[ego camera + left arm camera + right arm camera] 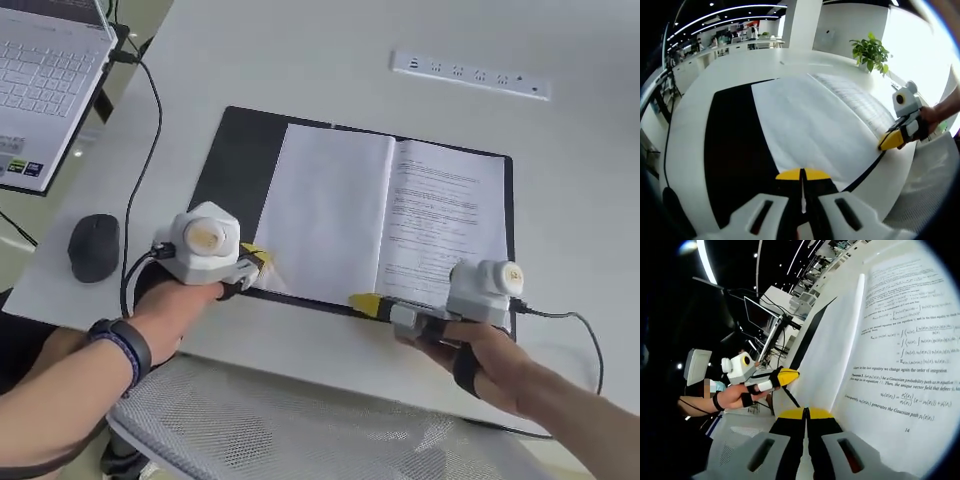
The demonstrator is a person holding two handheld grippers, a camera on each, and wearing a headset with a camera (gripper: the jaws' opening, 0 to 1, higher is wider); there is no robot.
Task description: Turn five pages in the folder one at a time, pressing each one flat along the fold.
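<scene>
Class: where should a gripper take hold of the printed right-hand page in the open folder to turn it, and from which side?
Take the printed white paper page at its lower right corner, coming from the right. It lies flat, bound at the centre fold, so likely only that outer edge lifts.

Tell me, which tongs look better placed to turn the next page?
Probably right: right tongs sit at the bottom edge of the printed page; left tongs are at the blank page.
</scene>
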